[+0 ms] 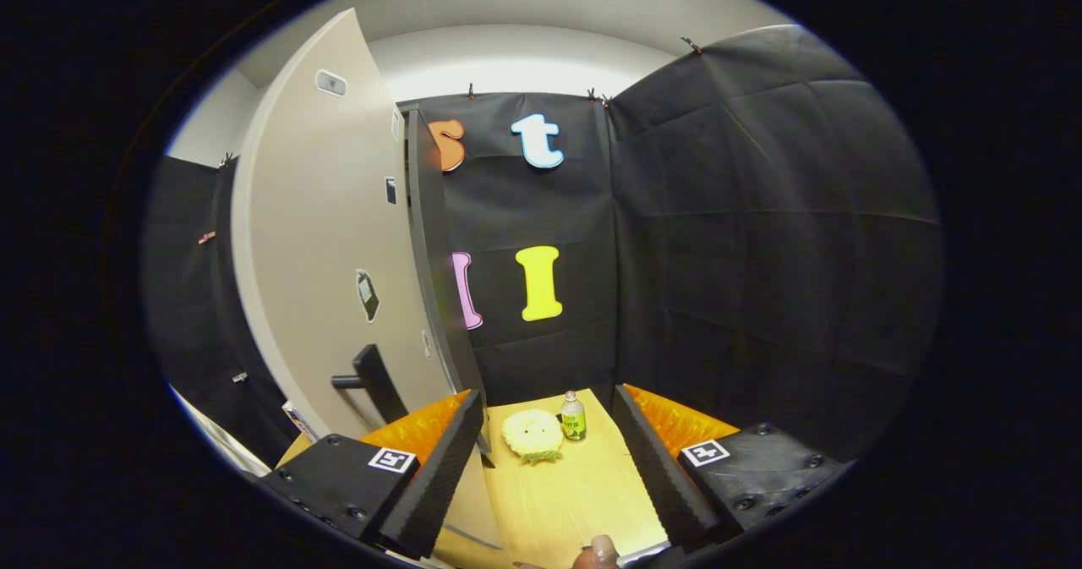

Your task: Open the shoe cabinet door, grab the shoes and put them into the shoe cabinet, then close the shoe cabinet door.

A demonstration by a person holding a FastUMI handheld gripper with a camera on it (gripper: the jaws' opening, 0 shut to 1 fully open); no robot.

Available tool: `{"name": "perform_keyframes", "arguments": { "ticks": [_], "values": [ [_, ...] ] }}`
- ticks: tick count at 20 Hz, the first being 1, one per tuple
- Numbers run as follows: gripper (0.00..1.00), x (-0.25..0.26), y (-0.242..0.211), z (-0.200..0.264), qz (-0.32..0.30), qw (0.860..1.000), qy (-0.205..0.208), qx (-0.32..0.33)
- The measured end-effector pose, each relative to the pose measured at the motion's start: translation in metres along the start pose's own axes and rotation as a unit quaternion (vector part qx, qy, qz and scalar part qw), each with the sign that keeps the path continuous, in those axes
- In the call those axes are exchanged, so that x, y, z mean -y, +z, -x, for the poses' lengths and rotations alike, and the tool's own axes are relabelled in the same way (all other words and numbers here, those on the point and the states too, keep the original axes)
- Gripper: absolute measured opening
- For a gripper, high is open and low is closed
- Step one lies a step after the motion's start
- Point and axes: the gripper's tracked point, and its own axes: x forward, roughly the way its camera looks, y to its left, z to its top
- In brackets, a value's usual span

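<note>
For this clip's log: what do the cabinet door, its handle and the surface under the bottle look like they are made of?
Cabinet door: smooth matte beige panel, probably laminated board; no grain shows. Handle: dark bar, likely metal or plastic, too small to tell. Surface under the bottle: light wood or wood-look laminate, with visible grain lines. The hand-held gripper is open above it.

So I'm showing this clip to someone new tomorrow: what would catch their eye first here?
Likely the tall pale cabinet door, standing beside the tool's one finger, with its dark handle low down. Next, just ahead of the open tool, a yellow slipper-like shoe lies on the wooden floor, with a small green-labelled bottle upright beside it.
</note>
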Motion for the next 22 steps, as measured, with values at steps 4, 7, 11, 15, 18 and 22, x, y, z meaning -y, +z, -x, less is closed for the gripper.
{"name": "perform_keyframes", "arguments": {
  "ticks": [4, 7, 11, 15, 18, 22],
  "values": [
    [0.98, -0.001, -0.009, -0.034, 0.003, 1.0, 0.026, -0.012],
    [0.98, -0.01, -0.005, -0.056, 0.009, 0.999, 0.044, -0.013],
    [0.98, -0.021, -0.005, -0.061, 0.022, 0.998, 0.053, -0.014],
    [0.98, -0.037, -0.004, -0.056, 0.046, 0.998, 0.047, -0.003],
    [0.98, -0.056, -0.007, -0.049, 0.058, 0.997, 0.048, -0.001],
    [0.98, -0.09, -0.015, -0.042, 0.054, 0.997, 0.057, -0.004]
  ]
}}
